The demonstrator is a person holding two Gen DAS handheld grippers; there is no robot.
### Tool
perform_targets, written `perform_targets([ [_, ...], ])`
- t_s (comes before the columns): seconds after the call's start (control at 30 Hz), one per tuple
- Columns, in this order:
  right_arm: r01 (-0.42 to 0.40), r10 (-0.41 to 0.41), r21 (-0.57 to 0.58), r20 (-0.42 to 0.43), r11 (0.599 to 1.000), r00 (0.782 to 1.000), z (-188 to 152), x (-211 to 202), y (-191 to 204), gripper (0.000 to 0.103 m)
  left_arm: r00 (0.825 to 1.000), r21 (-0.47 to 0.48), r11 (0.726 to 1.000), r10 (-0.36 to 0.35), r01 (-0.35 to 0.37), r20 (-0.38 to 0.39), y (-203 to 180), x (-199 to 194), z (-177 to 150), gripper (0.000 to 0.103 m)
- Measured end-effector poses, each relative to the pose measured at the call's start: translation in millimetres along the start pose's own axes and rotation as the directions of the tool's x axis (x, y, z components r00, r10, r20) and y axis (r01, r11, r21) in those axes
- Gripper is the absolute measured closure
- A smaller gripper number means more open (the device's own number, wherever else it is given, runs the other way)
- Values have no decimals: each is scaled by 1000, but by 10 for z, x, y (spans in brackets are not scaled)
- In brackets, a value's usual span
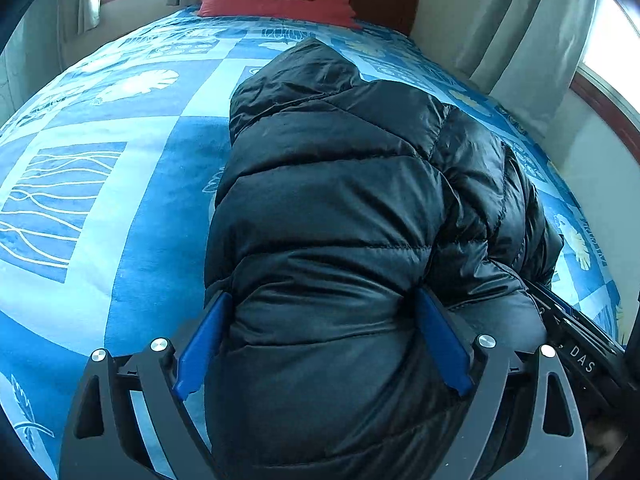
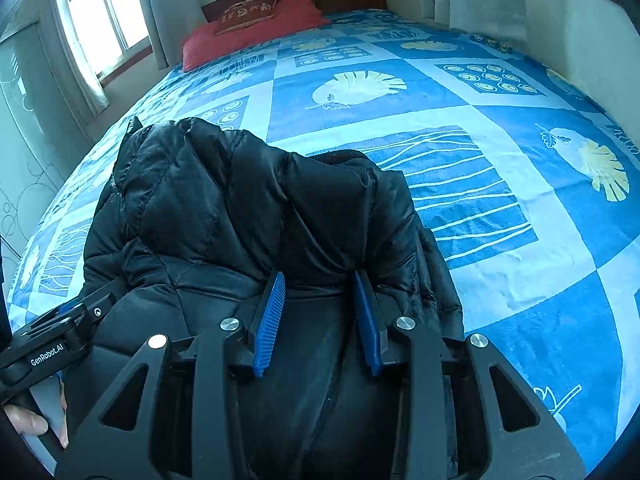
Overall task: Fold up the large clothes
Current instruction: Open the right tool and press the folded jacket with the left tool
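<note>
Black and glossy, the puffer jacket (image 1: 340, 208) lies bunched on the blue patterned bedspread (image 1: 100, 200), hood toward the red pillow (image 1: 276, 0). Your left gripper (image 1: 324, 340) stands spread wide around its near edge; your right gripper (image 2: 320, 320) pinches a fold of it. You look mid-fold, laying the jacket down; next, release the right and smooth it.

Black puffer jacket (image 1: 340, 208) heaped on blue bedspread (image 1: 100, 200); left gripper (image 1: 324, 312) spread wide around its hem; red pillow (image 1: 276, 4) at twelve o'clock.
</note>
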State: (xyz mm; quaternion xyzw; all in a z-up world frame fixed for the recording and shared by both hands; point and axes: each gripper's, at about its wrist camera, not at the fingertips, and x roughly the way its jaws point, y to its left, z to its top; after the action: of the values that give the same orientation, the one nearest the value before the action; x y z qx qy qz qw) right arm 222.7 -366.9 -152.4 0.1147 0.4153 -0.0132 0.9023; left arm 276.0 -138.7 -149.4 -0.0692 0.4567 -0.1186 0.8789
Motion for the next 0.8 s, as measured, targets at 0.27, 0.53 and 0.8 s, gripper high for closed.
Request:
perform_targets([
  [0.27, 5, -5, -2, 11, 1000, 1000, 2, 12, -9, 69, 1000, 3, 1000, 6, -6, 8, -32, -9, -50, 13],
  [0.53, 44, -44, -39, 13, 998, 999, 41, -104, 106, 69, 1000, 3, 1000, 9, -9, -1, -67, -79, 18, 13],
  [0.8, 30, -29, -22, 51, 999, 998, 76, -501, 142, 58, 996, -85, 995, -66, 60, -68, 109, -356, 185, 14],
])
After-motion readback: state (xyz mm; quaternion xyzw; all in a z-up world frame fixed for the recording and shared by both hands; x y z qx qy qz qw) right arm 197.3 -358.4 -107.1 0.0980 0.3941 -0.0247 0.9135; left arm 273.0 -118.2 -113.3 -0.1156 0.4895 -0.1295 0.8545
